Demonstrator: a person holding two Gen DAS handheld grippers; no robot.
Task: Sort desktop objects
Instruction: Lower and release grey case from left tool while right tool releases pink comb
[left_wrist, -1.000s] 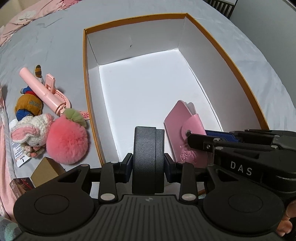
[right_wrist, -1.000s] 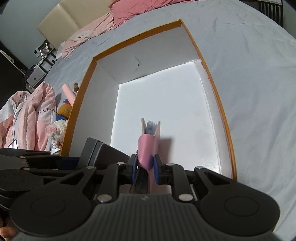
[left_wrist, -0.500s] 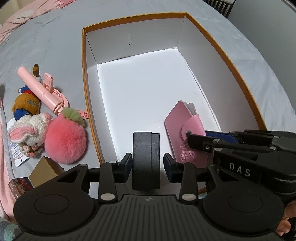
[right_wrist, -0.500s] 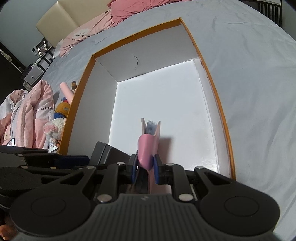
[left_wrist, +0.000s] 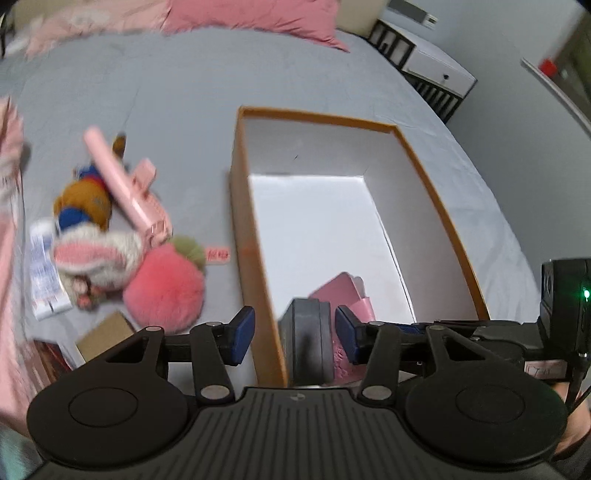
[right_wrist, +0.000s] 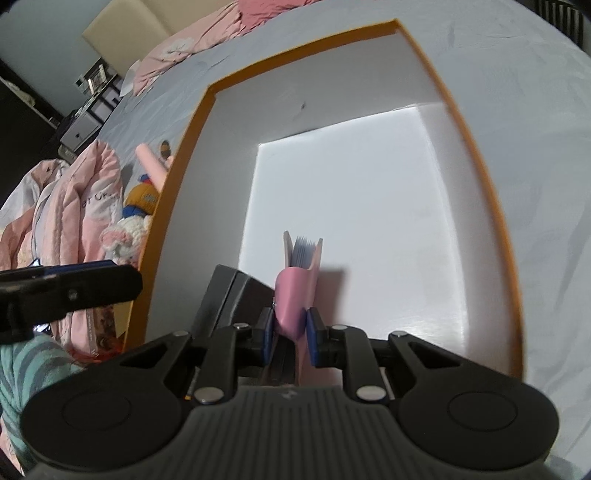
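Orange-rimmed cardboard box (left_wrist: 439, 206), white inside, on grey bedsheet (left_wrist: 177, 110). Left gripper (left_wrist: 295, 328): jaws just opening, wide apart; dark textured case (left_wrist: 308, 343) stands free between them at box's near left corner. Right gripper (right_wrist: 290, 332) clamped on soft pink card wallet (right_wrist: 295, 291) beside it. Fluffy pink pompom (left_wrist: 162, 288), knitted bunny (left_wrist: 92, 247) outside box's left wall

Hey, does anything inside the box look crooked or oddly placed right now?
Yes. The pink card holder stands on edge in the box, pinched by the right gripper, with its cards fanning out on top. The dark case stands upright beside it.
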